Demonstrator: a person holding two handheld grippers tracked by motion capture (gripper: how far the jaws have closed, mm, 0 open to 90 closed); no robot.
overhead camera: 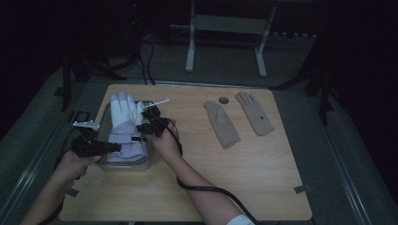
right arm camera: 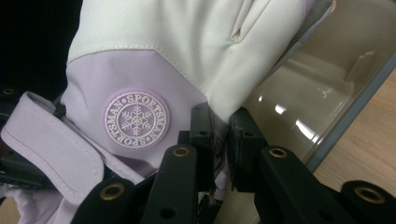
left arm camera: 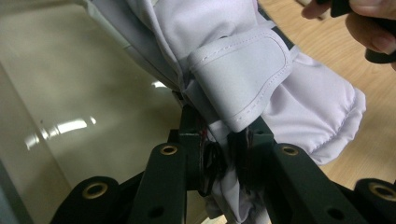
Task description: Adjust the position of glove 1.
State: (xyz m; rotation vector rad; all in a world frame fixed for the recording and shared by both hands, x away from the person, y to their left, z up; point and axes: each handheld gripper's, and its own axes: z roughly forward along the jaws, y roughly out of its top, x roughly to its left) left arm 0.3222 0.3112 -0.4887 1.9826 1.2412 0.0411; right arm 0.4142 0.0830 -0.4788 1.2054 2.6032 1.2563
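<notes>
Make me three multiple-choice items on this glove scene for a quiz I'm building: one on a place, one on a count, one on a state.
1. Where is the white ski glove?
A. over the clear bin
B. beside the tan gloves
C. on the floor

2. How many tan gloves lie on the table?
A. one
B. two
C. four

3. How do the right tongs stand?
A. wide open
B. shut on the ski glove
C. shut on nothing

Answers: 1 A, the high view shows it above the bin at the table's left. 2 B, two lie side by side at the far right. 3 B, the right gripper view shows fabric pinched between the jaws.
</notes>
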